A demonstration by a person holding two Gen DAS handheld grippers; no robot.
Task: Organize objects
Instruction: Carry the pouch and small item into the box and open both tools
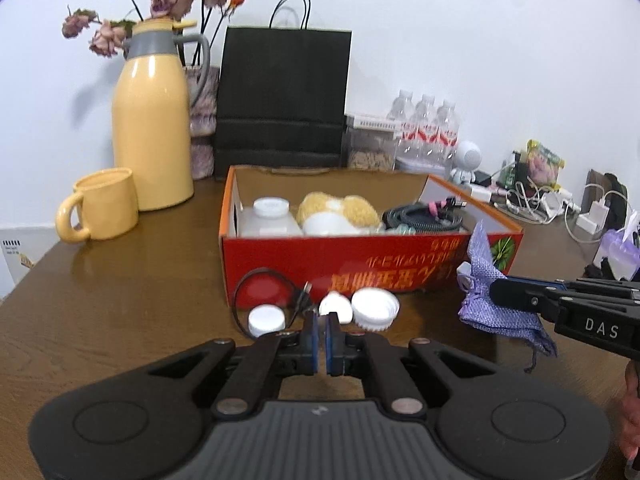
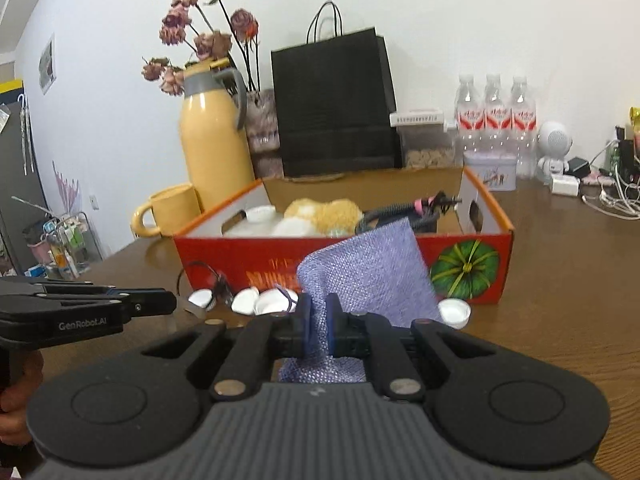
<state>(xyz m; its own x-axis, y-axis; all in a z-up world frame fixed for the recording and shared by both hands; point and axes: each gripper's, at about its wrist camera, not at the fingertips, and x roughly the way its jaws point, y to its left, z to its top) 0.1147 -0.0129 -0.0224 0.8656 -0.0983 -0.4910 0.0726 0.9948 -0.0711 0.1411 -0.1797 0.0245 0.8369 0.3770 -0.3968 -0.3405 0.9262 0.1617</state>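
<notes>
A red cardboard box point(image 1: 360, 264) point(image 2: 400, 258) stands open on the brown table. It holds a white jar point(image 1: 272, 216), a yellow plush toy point(image 1: 340, 212) and a coiled black cable point(image 1: 424, 216). My right gripper point(image 2: 318, 324) is shut on a purple woven pouch point(image 2: 368, 276) point(image 1: 492, 300) and holds it above the table in front of the box. My left gripper point(image 1: 321, 334) is shut and empty, just before several white caps point(image 1: 374, 306) and a small black cable point(image 1: 296, 300) by the box's front wall.
A yellow thermos point(image 1: 152, 128) with dried flowers behind it, a yellow mug point(image 1: 104, 204), a black paper bag point(image 1: 280, 96), water bottles point(image 1: 424, 128) and a tangle of chargers point(image 1: 532, 200) line the back. Another white cap point(image 2: 454, 312) lies by the box's right front corner.
</notes>
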